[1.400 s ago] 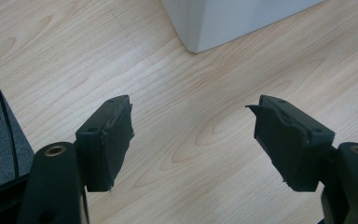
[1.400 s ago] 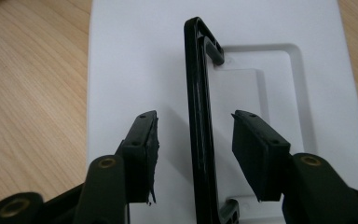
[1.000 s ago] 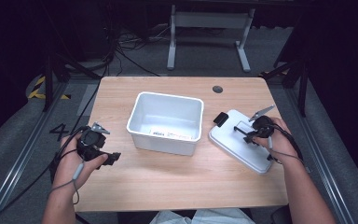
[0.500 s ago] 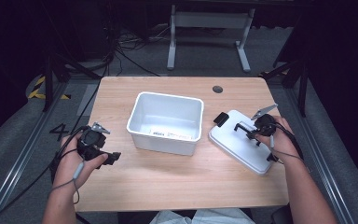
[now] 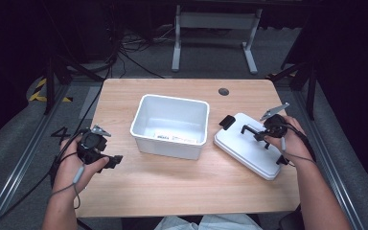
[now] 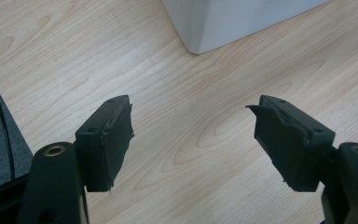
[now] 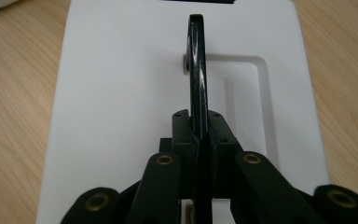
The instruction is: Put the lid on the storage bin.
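A white bin (image 5: 171,125) stands open in the middle of the table. Its white lid (image 5: 249,146) lies flat to the right, with a black latch (image 5: 226,121) at its far end. The lid's black handle (image 7: 196,60) is raised on edge, and my right gripper (image 7: 198,126) is shut on it from above. The same gripper (image 5: 262,134) sits over the lid's middle in the high view. My left gripper (image 5: 112,161) rests near the table's left edge, jaws wide apart over bare wood (image 6: 191,135), holding nothing. A corner of the bin (image 6: 223,23) lies ahead of it.
The wooden table (image 5: 172,187) has a round cable hole (image 5: 224,91) at the back right. Dark floor, cables and a metal stand base (image 5: 213,28) lie beyond the far edge. Floor shows past the table's left edge (image 6: 0,135).
The right gripper has shifted slightly on the lid while holding the handle. The left gripper has stayed where it was.
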